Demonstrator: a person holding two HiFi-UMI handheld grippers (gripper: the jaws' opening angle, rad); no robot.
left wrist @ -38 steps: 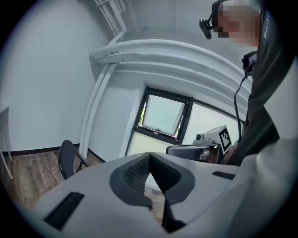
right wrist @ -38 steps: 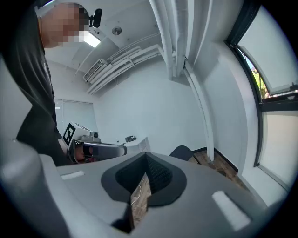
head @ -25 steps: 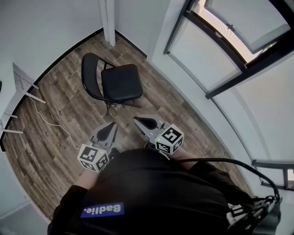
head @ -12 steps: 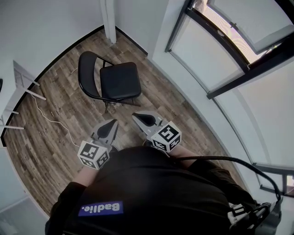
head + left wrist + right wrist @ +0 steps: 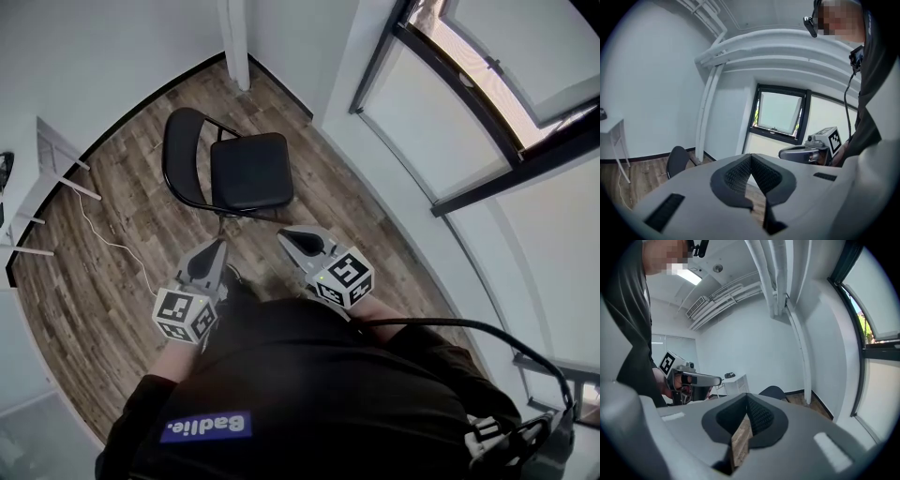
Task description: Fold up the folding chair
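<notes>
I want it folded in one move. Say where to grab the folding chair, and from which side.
Probably the backrest top rail with the left claw, coming from the near side: it stands upright, left of the seat. The right claw could lift the seat's front edge. Both claws are shut; open them first.

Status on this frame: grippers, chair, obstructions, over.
Left gripper shut, empty. Right gripper shut, empty. Black padded folding chair open, untouched, ahead. Nothing seen in the way.

Blue clothing patch: "Badlie."
</notes>
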